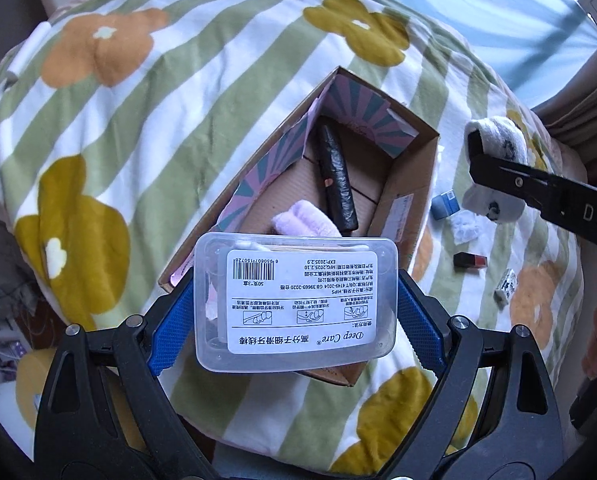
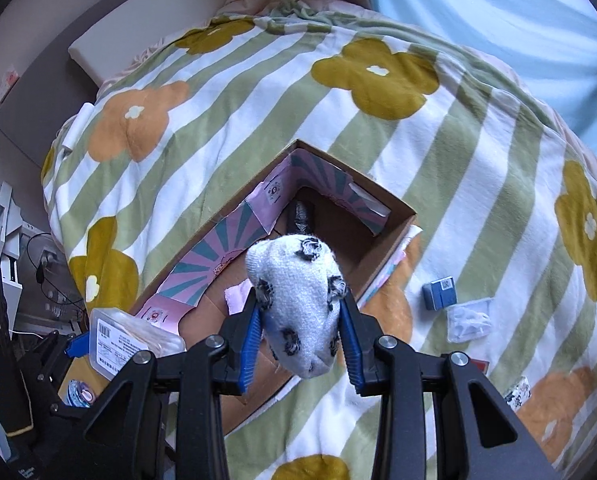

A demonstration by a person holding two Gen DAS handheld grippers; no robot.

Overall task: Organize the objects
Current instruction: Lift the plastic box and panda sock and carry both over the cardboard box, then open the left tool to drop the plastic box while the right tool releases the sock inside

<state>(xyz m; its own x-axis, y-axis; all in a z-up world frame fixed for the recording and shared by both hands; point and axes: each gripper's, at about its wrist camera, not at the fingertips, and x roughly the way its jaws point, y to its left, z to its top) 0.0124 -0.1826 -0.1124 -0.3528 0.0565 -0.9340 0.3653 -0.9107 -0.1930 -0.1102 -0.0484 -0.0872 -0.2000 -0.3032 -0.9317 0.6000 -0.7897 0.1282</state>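
Note:
My left gripper (image 1: 296, 312) is shut on a clear plastic floss-pick box (image 1: 296, 300) with a white label, held over the near end of an open cardboard box (image 1: 414, 184). Inside the cardboard box lie a black rolled item (image 1: 336, 178) and a pink cloth (image 1: 306, 220). My right gripper (image 2: 302, 328) is shut on a white sock with black spots (image 2: 298, 304), held above the cardboard box's (image 2: 394, 216) near side. The sock and right gripper also show in the left wrist view (image 1: 498, 140). The floss-pick box shows at lower left in the right wrist view (image 2: 118, 344).
Everything rests on a striped flower blanket (image 1: 178, 120) over a bed. Right of the cardboard box lie a small blue box (image 2: 440, 292), a clear wrapper (image 2: 468, 320), a red-and-black item (image 1: 470, 260) and a small printed packet (image 1: 506, 286). Clutter and cables sit off the bed's left edge (image 2: 26, 264).

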